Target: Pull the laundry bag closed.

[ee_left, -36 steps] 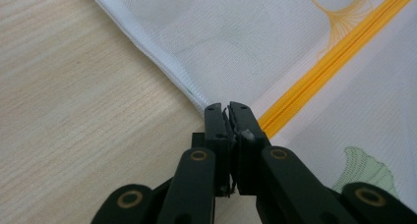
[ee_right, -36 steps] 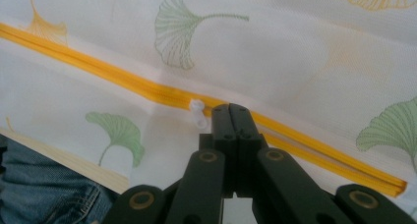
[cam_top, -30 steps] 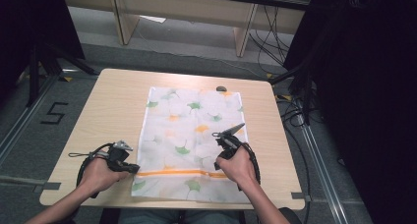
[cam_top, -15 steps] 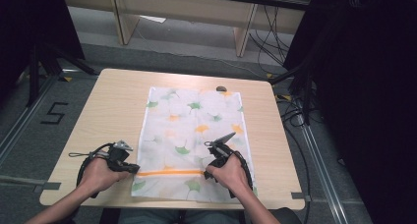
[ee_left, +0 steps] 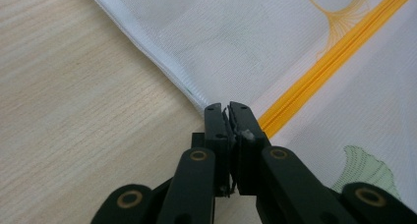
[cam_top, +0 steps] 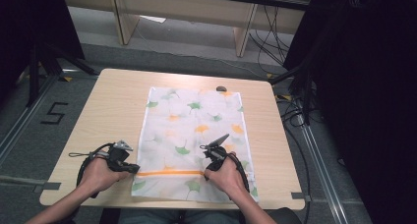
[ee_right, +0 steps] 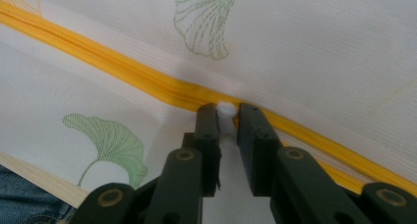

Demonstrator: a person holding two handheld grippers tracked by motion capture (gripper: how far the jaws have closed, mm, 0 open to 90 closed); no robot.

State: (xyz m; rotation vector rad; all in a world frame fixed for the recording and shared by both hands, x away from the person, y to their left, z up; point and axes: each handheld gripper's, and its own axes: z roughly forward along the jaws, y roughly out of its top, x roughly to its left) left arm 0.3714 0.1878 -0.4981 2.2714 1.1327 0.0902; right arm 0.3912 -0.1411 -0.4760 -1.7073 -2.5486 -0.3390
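A "5" (cam_top: 55, 113) is taped on the floor left of the worktop (cam_top: 113, 103). A white mesh bag (cam_top: 194, 130) with ginkgo leaves lies flat at the worktop's middle. The left gripper (cam_top: 132, 168) sits at the bag's left edge; its own view shows the jaws closed on that hem, beside the yellow zipper (ee_left: 324, 67). The right gripper (ee_right: 227, 111) has narrow jaws pinching the white zipper pull (ee_right: 226, 109), which the high view is too far to show.
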